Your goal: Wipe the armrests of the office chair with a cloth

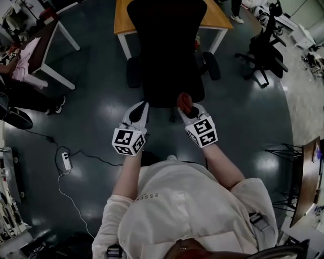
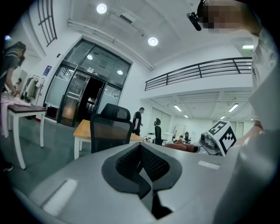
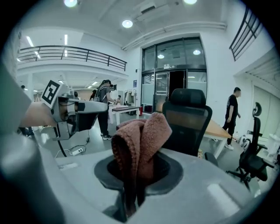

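The black office chair (image 1: 167,50) stands in front of me with its back toward me; its left armrest (image 1: 133,71) and right armrest (image 1: 211,65) stick out at the sides. A reddish-brown cloth (image 3: 140,144) is bunched upright in my right gripper (image 3: 136,175), which is shut on it. From the head view, the right gripper (image 1: 183,103) holds the cloth (image 1: 184,101) just behind the chair's back. My left gripper (image 1: 141,105) hangs beside it, apart from the chair. In the left gripper view the left gripper (image 2: 142,173) is shut and holds nothing, with the chair (image 2: 111,129) beyond it.
A wooden desk (image 1: 121,15) stands behind the chair and a white table (image 1: 55,40) at the left, with a seated person (image 1: 20,71). A second black chair (image 1: 263,50) is at the right. A power strip (image 1: 66,161) and cable lie on the floor. A person (image 3: 234,109) stands further off.
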The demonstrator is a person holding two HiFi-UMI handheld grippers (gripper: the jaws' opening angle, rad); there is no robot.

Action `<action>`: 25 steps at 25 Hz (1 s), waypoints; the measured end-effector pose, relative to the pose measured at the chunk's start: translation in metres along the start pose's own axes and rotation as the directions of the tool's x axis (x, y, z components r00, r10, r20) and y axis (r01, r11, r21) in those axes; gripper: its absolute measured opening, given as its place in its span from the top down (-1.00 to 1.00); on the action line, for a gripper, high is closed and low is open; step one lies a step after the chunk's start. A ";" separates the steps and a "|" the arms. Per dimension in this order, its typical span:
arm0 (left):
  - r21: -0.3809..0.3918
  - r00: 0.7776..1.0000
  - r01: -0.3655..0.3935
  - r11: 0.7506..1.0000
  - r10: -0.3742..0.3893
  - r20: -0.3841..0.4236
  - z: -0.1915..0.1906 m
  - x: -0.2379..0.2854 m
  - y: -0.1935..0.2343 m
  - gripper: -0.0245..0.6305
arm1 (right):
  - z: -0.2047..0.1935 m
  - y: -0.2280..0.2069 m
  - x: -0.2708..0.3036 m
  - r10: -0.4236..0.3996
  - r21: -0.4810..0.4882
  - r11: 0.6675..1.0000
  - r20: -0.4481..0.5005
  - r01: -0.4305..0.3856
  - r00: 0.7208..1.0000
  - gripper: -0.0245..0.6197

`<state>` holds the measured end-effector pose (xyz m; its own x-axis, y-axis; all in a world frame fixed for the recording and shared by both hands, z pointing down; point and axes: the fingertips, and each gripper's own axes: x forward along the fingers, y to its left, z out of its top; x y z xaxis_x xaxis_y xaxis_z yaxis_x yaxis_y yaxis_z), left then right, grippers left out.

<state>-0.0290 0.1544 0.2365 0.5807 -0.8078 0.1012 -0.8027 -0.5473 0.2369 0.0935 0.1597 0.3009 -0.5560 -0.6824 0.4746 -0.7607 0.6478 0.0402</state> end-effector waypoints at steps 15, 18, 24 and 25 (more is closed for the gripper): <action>0.020 1.000 0.014 1.000 -0.014 0.003 -0.018 -0.077 -0.083 0.87 | -0.039 0.030 -0.104 -0.062 0.047 0.997 0.060 0.059 0.996 0.75; 0.022 0.999 0.033 0.999 -0.032 -0.008 -0.029 -0.105 -0.104 0.87 | -0.044 0.054 -0.128 -0.077 0.035 0.997 0.083 0.074 0.994 0.75; 0.018 0.998 0.059 0.998 -0.059 -0.006 -0.037 -0.151 -0.132 0.87 | -0.052 0.102 -0.165 -0.086 0.022 0.996 0.106 0.084 0.991 0.75; 0.021 0.998 0.059 0.998 -0.059 -0.006 -0.038 -0.156 -0.137 0.87 | -0.052 0.106 -0.172 -0.091 0.022 0.996 0.113 0.089 0.989 0.76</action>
<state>-0.0045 0.3635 0.2246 0.6280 -0.7727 0.0926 -0.7695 -0.5987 0.2225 0.1255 0.3630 0.2693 -0.5188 -0.7724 0.3663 -0.8144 0.5769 0.0632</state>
